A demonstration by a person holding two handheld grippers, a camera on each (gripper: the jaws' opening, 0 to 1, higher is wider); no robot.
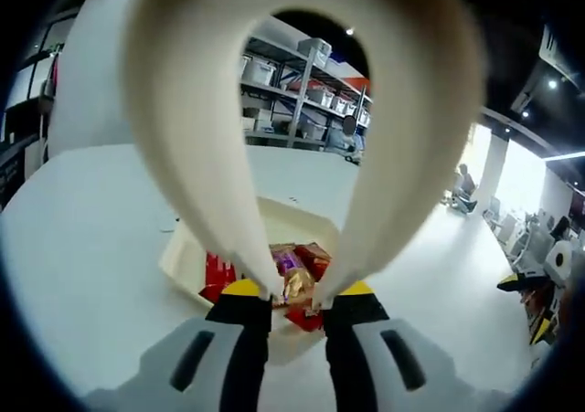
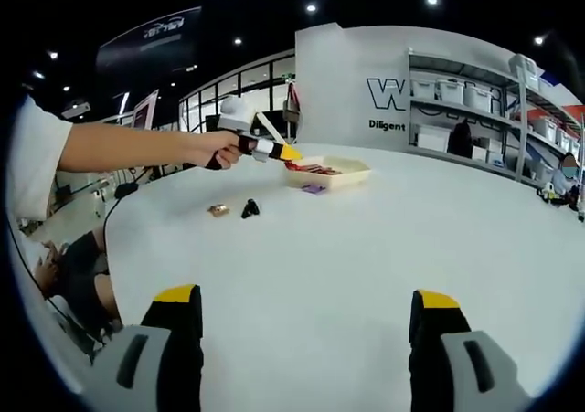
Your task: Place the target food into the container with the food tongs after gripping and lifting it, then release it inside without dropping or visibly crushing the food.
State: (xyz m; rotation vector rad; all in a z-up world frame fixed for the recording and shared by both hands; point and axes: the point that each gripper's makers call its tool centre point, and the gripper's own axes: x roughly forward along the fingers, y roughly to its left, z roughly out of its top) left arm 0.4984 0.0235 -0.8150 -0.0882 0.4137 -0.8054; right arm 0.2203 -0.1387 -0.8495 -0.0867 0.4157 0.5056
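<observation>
Yellow-tipped jaws of my left gripper (image 1: 299, 295) rise right under the lens, squeezed in on the cream tongs (image 1: 302, 110), whose two broad arms sweep up and join in an arch overhead. Where the tong arms meet the jaws I see a gold-wrapped sweet (image 1: 297, 284), but the jaws cover that spot and I cannot tell whether the tongs pinch it or only sit over it. Below lies the cream tray (image 1: 187, 257), with more wrapped sweets in it, red (image 1: 218, 273) and purple (image 1: 289, 260), on the white table (image 1: 82, 248).

From my right gripper (image 2: 306, 316) the two jaws stand wide apart with nothing between them, low over bare tabletop (image 2: 366, 248). Across the table I see my left hand (image 2: 212, 147) at the end of a bare forearm, holding the left gripper (image 2: 272, 150) with its yellow tip tilted down at the tray (image 2: 352, 176). One purple sweet (image 2: 313, 189) lies just outside the tray's near edge. Nearer to me, well apart from the tray, a gold sweet (image 2: 218, 210) and a small black piece (image 2: 249, 209) lie side by side. Shelves of bins (image 2: 457, 101) run along the far wall.
</observation>
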